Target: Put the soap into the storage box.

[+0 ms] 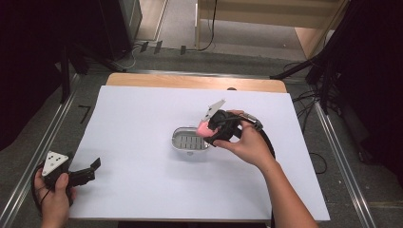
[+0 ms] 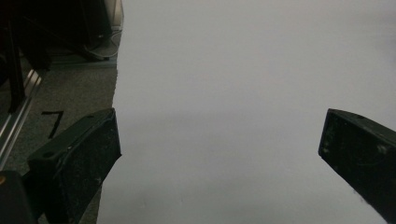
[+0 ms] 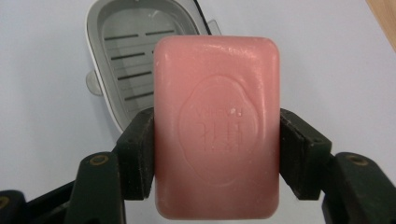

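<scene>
The right gripper (image 3: 217, 154) has its two black jaws clamped on the long sides of a pink soap bar (image 3: 217, 126), whose stamped face looks up at the camera. In the high view the bar (image 1: 204, 128) hangs over the right end of a grey soap dish (image 1: 190, 139); its slotted floor is bare. The left gripper (image 1: 88, 172) rests near the table's front left corner, jaws spread wide with nothing between them. A white sheet (image 1: 142, 161) covers the table (image 1: 195, 81), a wooden strip showing at its far edge; grey floor lies beyond.
</scene>
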`<state>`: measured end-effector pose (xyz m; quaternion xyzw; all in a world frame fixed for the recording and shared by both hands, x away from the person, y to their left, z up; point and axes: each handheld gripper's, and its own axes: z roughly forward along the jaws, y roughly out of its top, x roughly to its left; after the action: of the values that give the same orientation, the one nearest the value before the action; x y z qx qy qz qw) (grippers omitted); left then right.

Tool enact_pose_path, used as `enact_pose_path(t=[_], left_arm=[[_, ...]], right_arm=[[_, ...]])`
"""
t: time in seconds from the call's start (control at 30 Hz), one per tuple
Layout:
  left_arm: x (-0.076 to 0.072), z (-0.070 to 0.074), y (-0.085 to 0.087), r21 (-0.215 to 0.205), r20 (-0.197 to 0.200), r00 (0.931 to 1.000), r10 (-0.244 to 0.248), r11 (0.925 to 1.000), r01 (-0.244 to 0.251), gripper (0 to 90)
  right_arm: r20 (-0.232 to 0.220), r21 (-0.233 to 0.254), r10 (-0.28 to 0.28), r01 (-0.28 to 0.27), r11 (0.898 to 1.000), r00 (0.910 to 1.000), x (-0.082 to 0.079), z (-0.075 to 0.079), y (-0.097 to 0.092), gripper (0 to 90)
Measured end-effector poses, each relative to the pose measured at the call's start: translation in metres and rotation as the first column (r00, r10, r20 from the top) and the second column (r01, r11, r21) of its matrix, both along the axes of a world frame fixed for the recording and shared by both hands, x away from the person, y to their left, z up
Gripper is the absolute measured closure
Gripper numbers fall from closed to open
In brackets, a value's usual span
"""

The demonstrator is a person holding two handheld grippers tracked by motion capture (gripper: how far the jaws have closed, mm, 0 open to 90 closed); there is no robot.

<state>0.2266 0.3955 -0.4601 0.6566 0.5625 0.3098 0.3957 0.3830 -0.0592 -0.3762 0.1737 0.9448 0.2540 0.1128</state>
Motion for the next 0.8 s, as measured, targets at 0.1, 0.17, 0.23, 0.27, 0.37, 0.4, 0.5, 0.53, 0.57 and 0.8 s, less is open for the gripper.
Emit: enact_pose_path(t=[0.1, 0.17, 0.23, 0.27, 0.37, 0.4, 0.5, 0.53, 0.57, 0.8], left_arm=[[0.000, 0.000, 0.000, -0.001, 0.000, 1.0000, 0.001, 1.0000, -0.001, 0.0], [0.000, 0.000, 0.000, 0.000, 0.000, 1.0000, 0.000, 1.0000, 0.000, 0.0], [0.000, 0.000, 0.000, 0.000, 0.000, 1.0000, -0.001, 1.0000, 0.001, 0.0], [0.000, 0.000, 0.000, -0.001, -0.001, 1.0000, 0.000, 1.0000, 0.000, 0.0], [0.000, 0.000, 0.000, 0.000, -0.002, 1.0000, -0.002, 1.0000, 0.002, 0.0], [0.000, 0.000, 0.000, -0.001, -0.002, 1.0000, -0.002, 1.0000, 0.002, 0.0], [0.000, 0.000, 0.000, -0.001, -0.002, 1.0000, -0.003, 1.0000, 0.003, 0.0], [0.000, 0.000, 0.000, -0.001, -0.002, 1.0000, -0.002, 1.0000, 0.002, 0.0], [0.000, 0.000, 0.000, -0.002, -0.002, 1.0000, -0.003, 1.0000, 0.003, 0.0], [0.000, 0.000, 0.000, -0.001, -0.002, 1.0000, -0.004, 1.0000, 0.004, 0.0]], right_arm=[[0.000, 0.005, 0.011, -0.011, 1.000, 0.9999, 0.003, 0.000, 0.006, 38.7], [-0.003, 0.010, 0.020, -0.020, 1.000, 0.9998, 0.003, -0.002, 0.010, 38.7], [0.000, 0.008, 0.025, -0.025, 1.000, 0.9997, 0.004, -0.002, 0.012, 38.7], [-0.003, 0.006, 0.028, -0.028, 1.000, 0.9996, 0.004, -0.002, 0.014, 38.7], [-0.002, 0.000, 0.048, -0.048, 0.999, 0.9988, 0.005, -0.003, 0.019, 38.7], [0.000, -0.002, 0.053, -0.053, 0.999, 0.9986, 0.005, -0.004, 0.021, 38.7], [-0.003, -0.001, 0.070, -0.070, 0.998, 0.9975, 0.004, -0.004, 0.025, 38.7], [-0.004, -0.001, 0.077, -0.077, 0.997, 0.9970, 0.003, -0.004, 0.028, 38.7], [-0.003, -0.001, 0.090, -0.090, 0.996, 0.9959, 0.003, -0.004, 0.029, 38.7], [0.004, -0.020, 0.125, -0.125, 0.992, 0.9922, 0.002, -0.008, 0.038, 38.7]])
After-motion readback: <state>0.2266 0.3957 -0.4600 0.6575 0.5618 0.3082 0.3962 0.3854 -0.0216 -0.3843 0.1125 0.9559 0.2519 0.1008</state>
